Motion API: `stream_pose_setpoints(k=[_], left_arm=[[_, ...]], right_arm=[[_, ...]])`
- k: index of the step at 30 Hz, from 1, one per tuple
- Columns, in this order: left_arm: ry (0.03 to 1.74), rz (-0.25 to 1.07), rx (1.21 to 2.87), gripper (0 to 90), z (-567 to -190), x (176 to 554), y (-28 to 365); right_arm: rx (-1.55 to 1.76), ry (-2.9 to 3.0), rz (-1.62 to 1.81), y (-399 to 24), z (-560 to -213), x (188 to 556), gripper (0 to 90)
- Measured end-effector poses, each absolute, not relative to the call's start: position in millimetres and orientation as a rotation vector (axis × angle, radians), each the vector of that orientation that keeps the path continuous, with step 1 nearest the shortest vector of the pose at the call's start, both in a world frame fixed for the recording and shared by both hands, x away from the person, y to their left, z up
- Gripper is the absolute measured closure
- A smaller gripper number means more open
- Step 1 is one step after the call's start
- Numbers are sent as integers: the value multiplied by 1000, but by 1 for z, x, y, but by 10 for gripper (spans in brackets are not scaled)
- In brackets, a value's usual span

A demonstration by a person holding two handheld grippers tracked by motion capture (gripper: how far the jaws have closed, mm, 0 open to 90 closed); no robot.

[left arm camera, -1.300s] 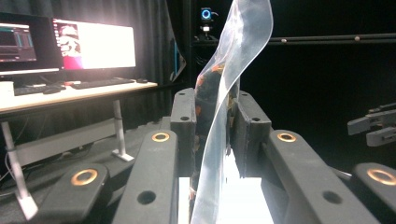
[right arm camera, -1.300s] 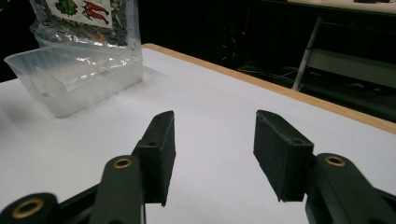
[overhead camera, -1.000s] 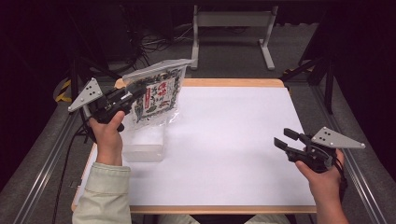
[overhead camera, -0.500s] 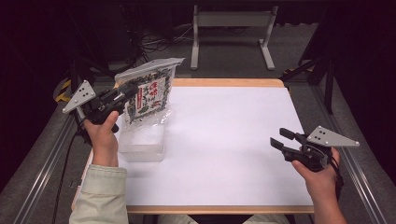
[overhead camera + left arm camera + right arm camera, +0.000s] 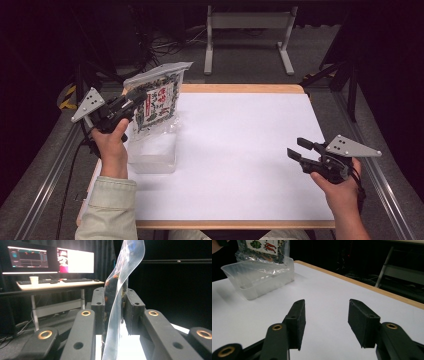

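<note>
Snack bag (image 5: 159, 102) hangs above the clear tub (image 5: 152, 152), pinched by the left gripper (image 5: 131, 102). Well right of the tub, the right gripper (image 5: 295, 148) hovers, jaws apart.

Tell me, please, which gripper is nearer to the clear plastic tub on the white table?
The left. The left gripper holds a printed clear packet right above the clear plastic tub; the right gripper hovers open far across the white table.

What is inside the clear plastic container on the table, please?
The clear container looks empty: its bottom shows through, bare. The printed bag, held by the left tongs, hangs over its far end, and its lower edge hides that corner, so I cannot see there.
</note>
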State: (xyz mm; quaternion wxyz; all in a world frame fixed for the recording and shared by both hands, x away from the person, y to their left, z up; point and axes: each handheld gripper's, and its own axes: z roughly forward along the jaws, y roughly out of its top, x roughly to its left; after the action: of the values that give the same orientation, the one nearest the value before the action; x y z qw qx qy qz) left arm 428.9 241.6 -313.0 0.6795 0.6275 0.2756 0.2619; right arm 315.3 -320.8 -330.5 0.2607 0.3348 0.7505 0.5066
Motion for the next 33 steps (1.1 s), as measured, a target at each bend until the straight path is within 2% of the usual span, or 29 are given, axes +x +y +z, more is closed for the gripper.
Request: stream_pose_setpoints(k=[18,33], left_arm=[[647,576,1422,730,-324,429,241],[707,539,1413,728,-339,418,263]], right_arm=[[890,2041,1386,-316,-330,319,480],[841,2077,1415,-301,-330,331,476]])
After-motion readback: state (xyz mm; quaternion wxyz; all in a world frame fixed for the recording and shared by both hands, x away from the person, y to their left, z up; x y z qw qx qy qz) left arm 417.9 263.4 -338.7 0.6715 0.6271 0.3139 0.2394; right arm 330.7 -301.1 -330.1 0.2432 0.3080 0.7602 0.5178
